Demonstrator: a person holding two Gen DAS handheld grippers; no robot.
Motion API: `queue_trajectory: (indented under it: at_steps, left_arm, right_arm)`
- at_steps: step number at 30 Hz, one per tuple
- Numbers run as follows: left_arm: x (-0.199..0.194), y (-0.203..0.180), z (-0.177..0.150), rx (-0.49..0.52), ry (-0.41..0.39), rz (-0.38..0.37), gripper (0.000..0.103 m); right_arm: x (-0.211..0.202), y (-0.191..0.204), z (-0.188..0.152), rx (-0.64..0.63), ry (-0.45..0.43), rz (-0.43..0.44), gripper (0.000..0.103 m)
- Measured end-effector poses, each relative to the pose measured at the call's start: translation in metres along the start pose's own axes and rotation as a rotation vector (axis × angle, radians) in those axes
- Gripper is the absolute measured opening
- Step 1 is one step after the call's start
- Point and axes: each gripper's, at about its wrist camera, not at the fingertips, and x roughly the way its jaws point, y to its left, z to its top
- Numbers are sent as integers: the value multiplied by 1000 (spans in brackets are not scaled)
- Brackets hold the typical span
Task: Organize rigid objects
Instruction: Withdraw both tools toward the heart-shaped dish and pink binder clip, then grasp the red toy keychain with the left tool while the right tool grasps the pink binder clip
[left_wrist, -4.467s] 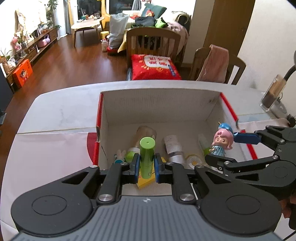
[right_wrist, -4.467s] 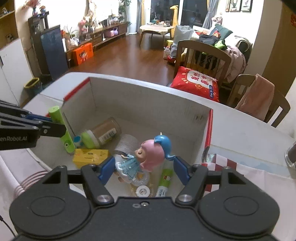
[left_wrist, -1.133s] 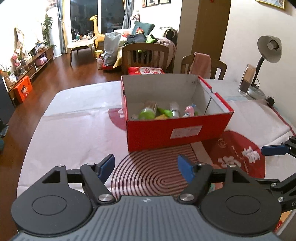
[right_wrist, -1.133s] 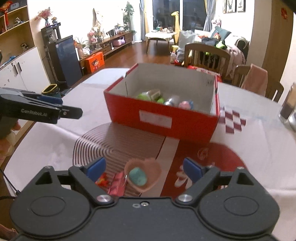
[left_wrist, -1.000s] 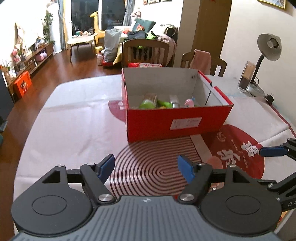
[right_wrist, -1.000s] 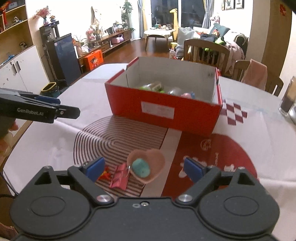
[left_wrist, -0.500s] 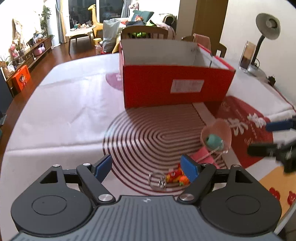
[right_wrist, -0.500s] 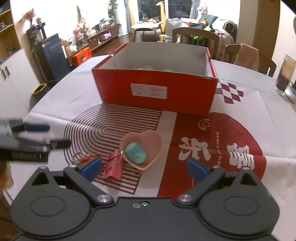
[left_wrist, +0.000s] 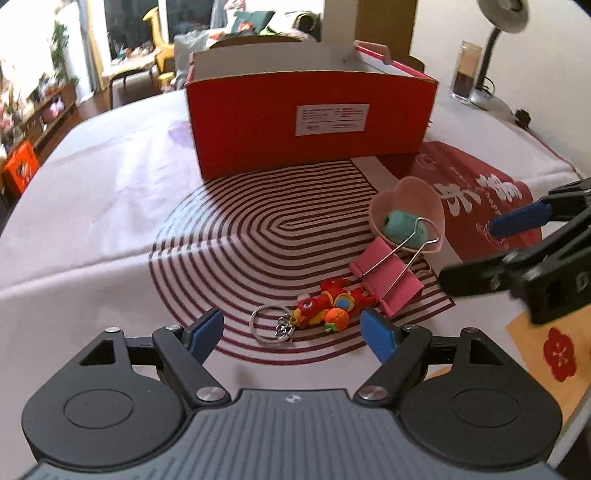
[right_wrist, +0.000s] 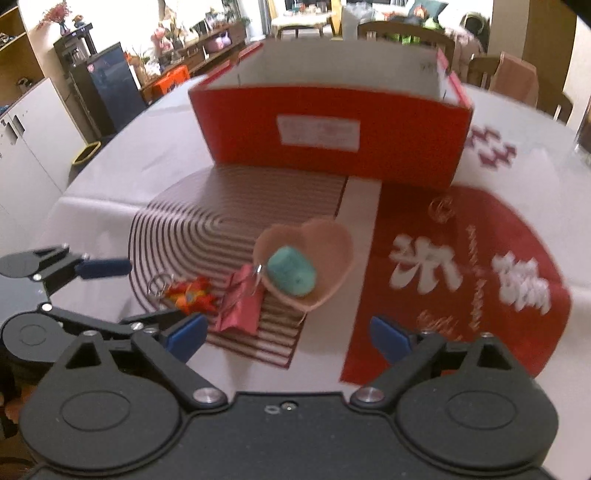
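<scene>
Both grippers lowered toward keychain (left_wrist: 325, 309), clip (left_wrist: 386, 275), bowl (left_wrist: 406, 212); left jaws spread, right closing, empty.

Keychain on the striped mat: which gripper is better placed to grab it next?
Left, probably. The keychain lies just ahead of the open left gripper, almost between its fingers. The right gripper, jaws closing on nothing, faces the heart-shaped dish instead.

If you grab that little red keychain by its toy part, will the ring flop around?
Probably. The keychain has a ring joined to the toy by a small swivel link, so the ring would likely dangle and swing. The toy looks small and likely light. It lies flat and lumpy, so a push should slide it, not roll it.
</scene>
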Motion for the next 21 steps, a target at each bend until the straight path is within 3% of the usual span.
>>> queue_trajectory:
  at_steps: [7, 11, 21]
  left_arm:
    - [12, -11, -1, 66, -9, 1, 81]
    - [17, -12, 0, 68, -12, -1, 81]
    - [20, -13, 0, 67, -19, -24, 76]
  right_arm:
    - [20, -1, 2, 79, 40, 7, 82]
    - [28, 0, 6, 106, 46, 11, 80]
    - [34, 13, 10, 62, 29, -40, 72]
